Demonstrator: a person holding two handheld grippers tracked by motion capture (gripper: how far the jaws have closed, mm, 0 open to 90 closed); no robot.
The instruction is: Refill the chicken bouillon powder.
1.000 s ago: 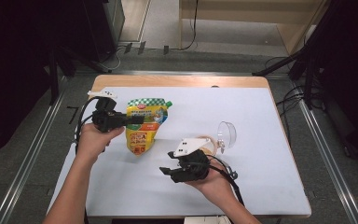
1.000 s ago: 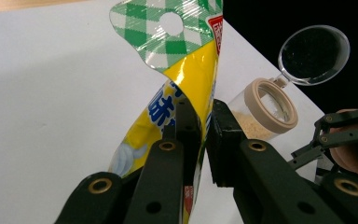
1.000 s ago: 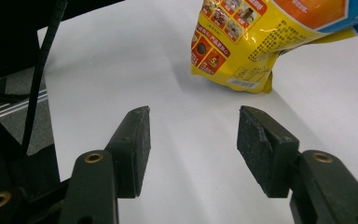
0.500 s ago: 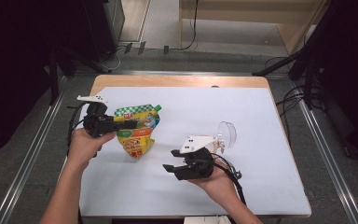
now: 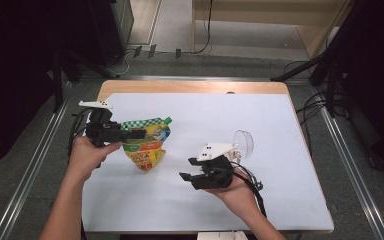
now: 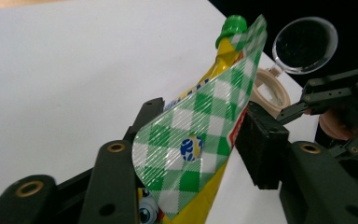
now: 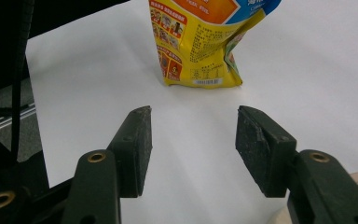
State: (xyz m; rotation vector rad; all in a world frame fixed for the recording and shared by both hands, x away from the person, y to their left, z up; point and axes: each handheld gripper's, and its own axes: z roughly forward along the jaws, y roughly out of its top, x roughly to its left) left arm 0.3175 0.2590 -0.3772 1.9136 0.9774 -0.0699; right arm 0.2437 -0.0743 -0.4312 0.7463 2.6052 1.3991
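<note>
Pouch: a flexible stand-up bag, yellow in the body, with a green-and-white checked band across its top edge and a small green screw cap at one top corner. The printed face carries orange, red and blue panels; a white barcode strip sits near the bottom fold. The bag hangs upright with its lower corner touching the white counter, toward the counter's left half.

Left tongs: closed on the checked top band of the pouch. In the left gripper view the band is pinched between the two black jaws, and a small blue-and-yellow mark shows on it.

Right tongs: wide apart and holding nothing, resting low over the counter to the right of the pouch and apart from it. In the right gripper view the jaws frame bare counter, with the pouch bottom straight ahead.

Clear round dish: stands on edge on the counter, further right of the pouch, just behind the right tongs.
</note>
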